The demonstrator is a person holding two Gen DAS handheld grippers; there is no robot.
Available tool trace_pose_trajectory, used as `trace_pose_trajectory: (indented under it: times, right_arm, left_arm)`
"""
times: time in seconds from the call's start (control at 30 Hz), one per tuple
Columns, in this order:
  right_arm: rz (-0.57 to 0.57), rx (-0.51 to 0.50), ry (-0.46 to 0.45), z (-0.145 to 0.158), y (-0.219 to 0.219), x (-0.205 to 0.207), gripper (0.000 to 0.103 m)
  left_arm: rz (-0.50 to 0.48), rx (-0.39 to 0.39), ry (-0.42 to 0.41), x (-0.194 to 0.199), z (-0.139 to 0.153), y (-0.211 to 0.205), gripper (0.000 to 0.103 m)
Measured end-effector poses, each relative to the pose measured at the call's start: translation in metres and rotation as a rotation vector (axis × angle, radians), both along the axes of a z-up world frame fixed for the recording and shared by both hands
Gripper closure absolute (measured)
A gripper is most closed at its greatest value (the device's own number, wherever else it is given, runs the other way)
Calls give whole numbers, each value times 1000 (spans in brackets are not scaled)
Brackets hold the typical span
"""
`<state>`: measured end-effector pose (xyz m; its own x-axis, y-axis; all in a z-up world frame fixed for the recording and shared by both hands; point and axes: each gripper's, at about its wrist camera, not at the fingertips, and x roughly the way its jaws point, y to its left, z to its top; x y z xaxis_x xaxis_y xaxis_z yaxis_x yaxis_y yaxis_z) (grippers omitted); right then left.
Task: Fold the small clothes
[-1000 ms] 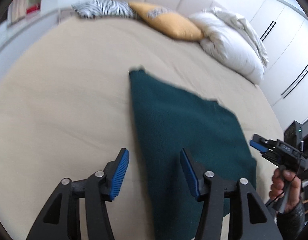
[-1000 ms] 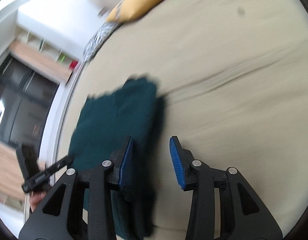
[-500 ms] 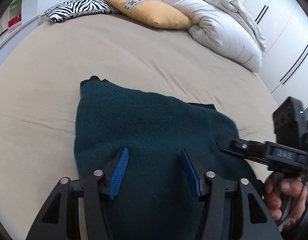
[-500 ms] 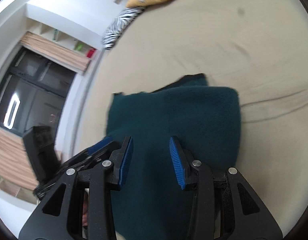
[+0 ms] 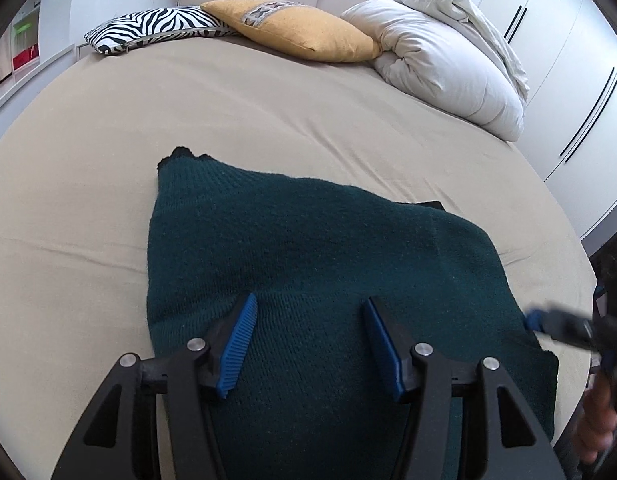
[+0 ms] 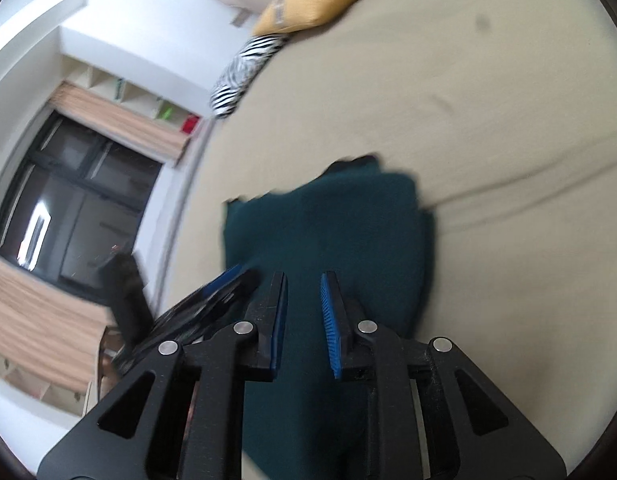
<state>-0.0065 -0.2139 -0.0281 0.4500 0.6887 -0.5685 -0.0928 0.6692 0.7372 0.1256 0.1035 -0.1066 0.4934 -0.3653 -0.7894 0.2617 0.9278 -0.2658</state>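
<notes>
The green sweater (image 5: 316,264) lies on the bed (image 5: 108,152), folded over once but not small yet. The left gripper (image 5: 308,344) hangs wide above its near edge, holding nothing. The right gripper (image 6: 304,320) is closing, narrow, with nothing pinched yet.

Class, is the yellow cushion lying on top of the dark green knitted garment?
No: the yellow cushion lies at the bed's head, apart from the dark green knitted garment.

sweater (image 5: 308,248): matt teal knit | bed sheet (image 5: 108,140): smooth beige cloth | fingers (image 5: 238,346): ribbed blue pads
</notes>
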Motion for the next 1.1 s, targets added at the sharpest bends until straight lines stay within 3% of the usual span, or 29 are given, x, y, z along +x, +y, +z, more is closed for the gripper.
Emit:
trace_pose_trajectory:
  times: [0.07, 0.17, 0.23, 0.37, 0.67, 0.8, 0.9, 1.0, 1.1]
  right_arm:
    - [55, 10, -15, 0, 11, -25, 85]
    - [78, -35, 67, -31, 16, -48, 84]
    - [43, 65, 99, -53, 5, -57, 86]
    - [44, -39, 55, -52, 11, -69, 89]
    - [17, -49, 16, -51, 9, -87, 92]
    - [-13, -72, 3, -40, -6, -108, 88]
    - [-67, -175, -74, -8, -15, -124, 84]
    - [-121, -325, -198, 34, -12, -129, 83]
    - [-173, -426, -321, 70, -3, -136, 76]
  left_arm:
    - [-3, -2, -9, -3, 0, 0, 45]
    - [-4, -22, -12, -5, 0, 3, 45]
    - [-8, -20, -15, -6, 1, 2, 45]
    - [-12, -7, -25, -8, 1, 0, 45]
    - [7, -29, -25, -17, 10, 3, 45]
    - [24, -43, -35, -39, 26, 9, 45]
    - [61, 25, -95, -66, 42, 14, 40]
    - [101, 107, -187, -91, 57, 14, 26]
    - [157, 230, -356, -123, 85, 9, 3]
